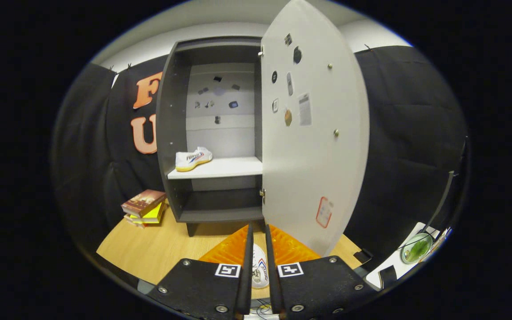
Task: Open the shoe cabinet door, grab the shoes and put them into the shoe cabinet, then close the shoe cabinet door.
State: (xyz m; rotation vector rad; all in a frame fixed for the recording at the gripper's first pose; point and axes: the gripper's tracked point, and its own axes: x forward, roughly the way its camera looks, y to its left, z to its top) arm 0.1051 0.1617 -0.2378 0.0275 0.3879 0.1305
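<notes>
The claw hangs above the worktop with its fingers drawn close, a narrow gap left between them; a white shoe lies below that gap on an orange mat, and contact with the fingers cannot be judged. The cabinet stands beyond with its door swung open; a second white shoe, with striped lettering too small to read, rests on the middle shelf. Stickers on the door are illegible; stacked books lie beside the cabinet.
</notes>
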